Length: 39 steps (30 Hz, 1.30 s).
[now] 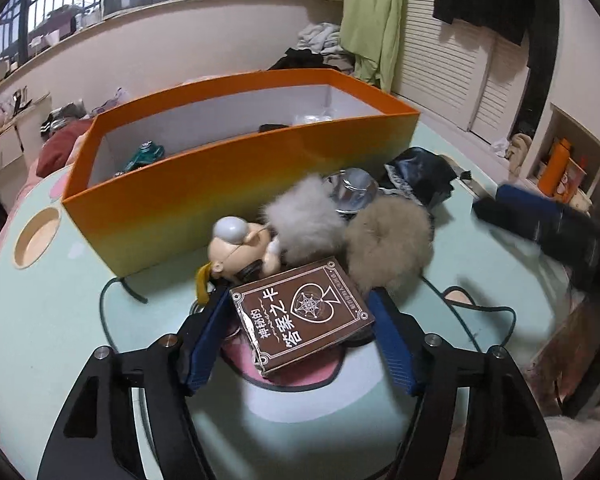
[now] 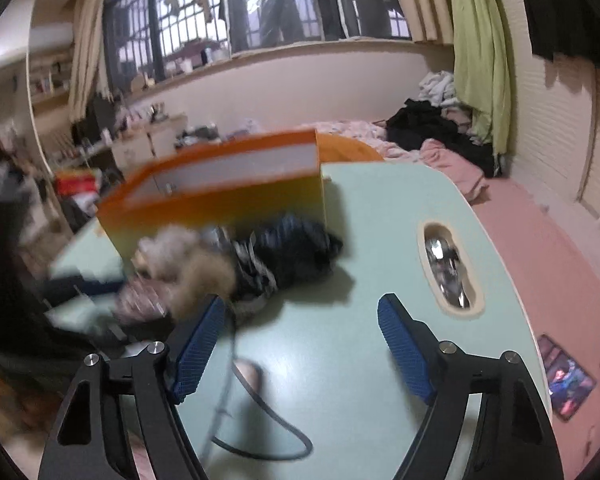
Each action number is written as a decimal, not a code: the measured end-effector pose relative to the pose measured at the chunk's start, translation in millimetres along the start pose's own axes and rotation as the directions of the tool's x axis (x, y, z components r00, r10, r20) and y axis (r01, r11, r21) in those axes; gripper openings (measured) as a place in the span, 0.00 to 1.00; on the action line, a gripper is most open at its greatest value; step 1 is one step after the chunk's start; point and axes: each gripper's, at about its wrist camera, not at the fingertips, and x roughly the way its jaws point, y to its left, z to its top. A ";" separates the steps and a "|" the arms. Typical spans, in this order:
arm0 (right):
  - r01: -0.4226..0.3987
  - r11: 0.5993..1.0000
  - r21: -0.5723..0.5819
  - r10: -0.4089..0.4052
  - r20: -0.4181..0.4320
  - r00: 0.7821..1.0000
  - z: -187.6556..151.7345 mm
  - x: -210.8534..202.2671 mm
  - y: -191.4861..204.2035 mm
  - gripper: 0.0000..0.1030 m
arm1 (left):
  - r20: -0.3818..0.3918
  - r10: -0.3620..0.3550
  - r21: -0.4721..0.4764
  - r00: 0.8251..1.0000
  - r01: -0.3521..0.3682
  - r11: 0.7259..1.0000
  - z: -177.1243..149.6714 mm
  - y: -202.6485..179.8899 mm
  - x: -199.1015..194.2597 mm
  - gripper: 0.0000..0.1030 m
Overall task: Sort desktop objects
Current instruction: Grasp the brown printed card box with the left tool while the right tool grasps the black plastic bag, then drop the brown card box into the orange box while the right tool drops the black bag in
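A brown card box (image 1: 304, 316) with white lettering lies tilted between the blue pads of my left gripper (image 1: 298, 294), which is shut on its two long sides. Just beyond it sit a bald doll figure (image 1: 240, 244), a grey fur pompom (image 1: 304, 216), a beige fur pompom (image 1: 388, 244), a silver cap (image 1: 354, 192) and a dark cloth (image 1: 420, 172). Behind them stands the open orange box (image 1: 240, 184) with a green toy car (image 1: 146, 154) inside. My right gripper (image 2: 300, 300) stands open over bare table, nothing between its fingers, to the right of the blurred pile.
The pale green table (image 2: 360, 208) has a round cup hole (image 1: 36, 236) at the left and an oval slot (image 2: 448, 268) holding something shiny at the right. A black cable (image 2: 260, 432) loops under the right gripper. A bed with heaped clothes lies beyond the table.
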 end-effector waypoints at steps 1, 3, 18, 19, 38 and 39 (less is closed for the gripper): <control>-0.011 1.000 0.024 0.011 -0.018 1.000 9.0 4.0 -2.7 0.78 | 0.003 -0.008 -0.006 1.000 0.008 1.000 -1.0 1.3 -1.2 0.67; -0.030 0.998 0.048 0.033 -0.073 0.997 21.8 19.2 -5.9 0.78 | 0.009 -0.011 -0.007 1.000 0.011 1.000 -4.8 4.0 -5.9 0.67; -0.121 0.979 0.164 0.138 -0.094 0.986 31.1 27.6 -25.1 0.33 | 0.144 0.006 -0.007 0.990 -0.005 1.000 -4.3 23.1 -60.1 0.67; -0.115 0.980 0.159 0.127 -0.062 0.990 34.0 18.8 -27.0 0.33 | 0.155 0.013 -0.013 0.988 -0.012 1.000 -3.1 26.2 -63.4 0.67; -0.023 1.000 0.011 0.023 -0.007 1.000 104.8 104.2 38.8 0.72 | 0.197 0.126 -0.224 0.972 -0.080 0.971 84.0 85.6 -5.3 0.79; -0.014 1.000 0.002 0.014 0.018 1.000 100.9 96.3 39.1 0.75 | 0.212 0.119 -0.221 0.970 -0.071 0.973 78.5 85.2 -8.9 0.79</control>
